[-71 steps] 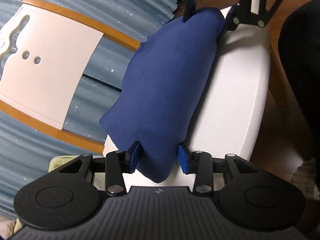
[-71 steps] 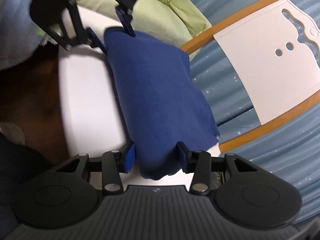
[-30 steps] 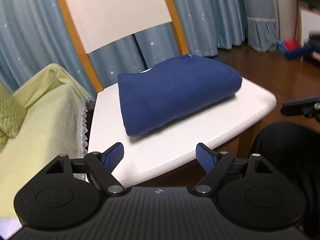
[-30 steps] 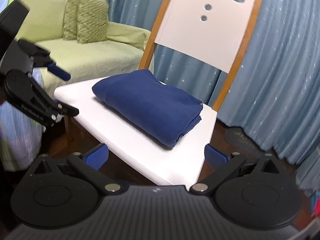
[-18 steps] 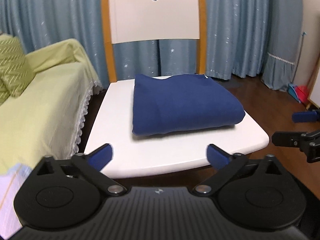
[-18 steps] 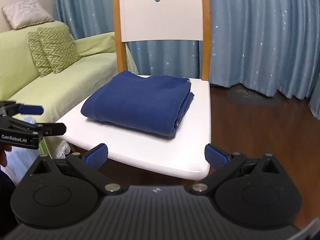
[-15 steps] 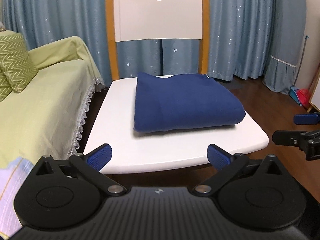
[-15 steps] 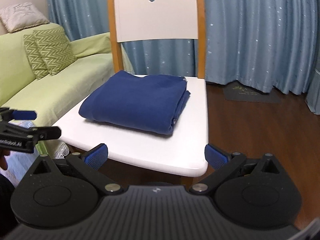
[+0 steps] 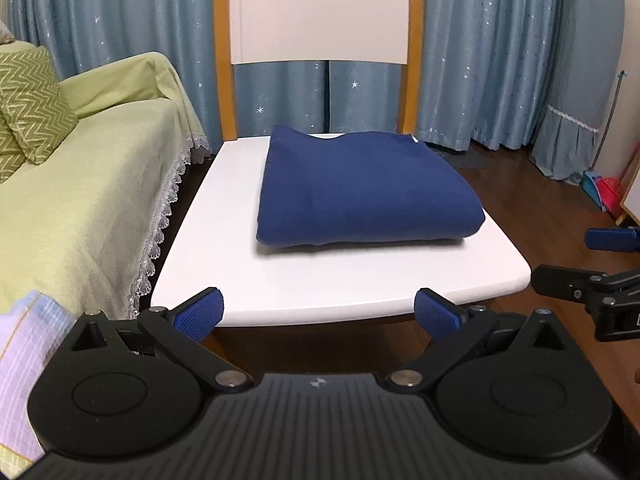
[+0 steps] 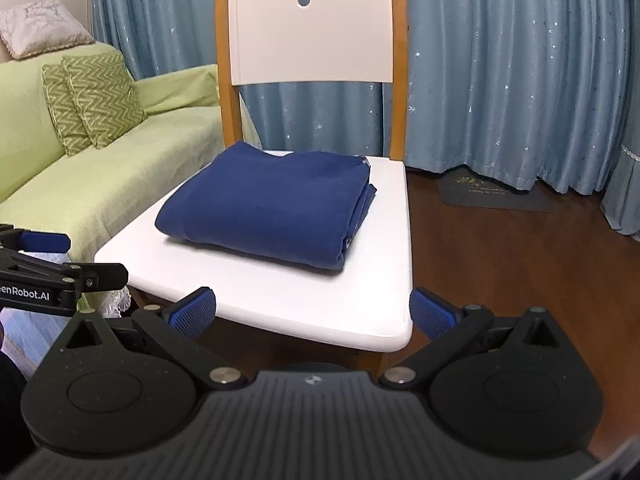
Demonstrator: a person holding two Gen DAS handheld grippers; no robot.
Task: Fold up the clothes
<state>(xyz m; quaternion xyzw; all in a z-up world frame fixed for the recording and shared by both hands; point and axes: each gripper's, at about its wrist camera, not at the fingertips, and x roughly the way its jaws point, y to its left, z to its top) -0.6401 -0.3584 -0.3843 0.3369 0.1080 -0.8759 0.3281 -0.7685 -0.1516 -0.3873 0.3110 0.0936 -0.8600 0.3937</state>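
Now left tongs [image 9: 319,316] wide, empty, short of chair [image 9: 340,280]. Cloth [image 9: 364,188] folded, mid-seat, untouched. Right tongs [image 10: 312,312] wide, empty. Risk: a stray nudge near the seat edge could undo the fold.

A green sofa [image 10: 120,168] with zigzag cushions [image 10: 96,100] stands before starry blue curtains [image 10: 500,80].
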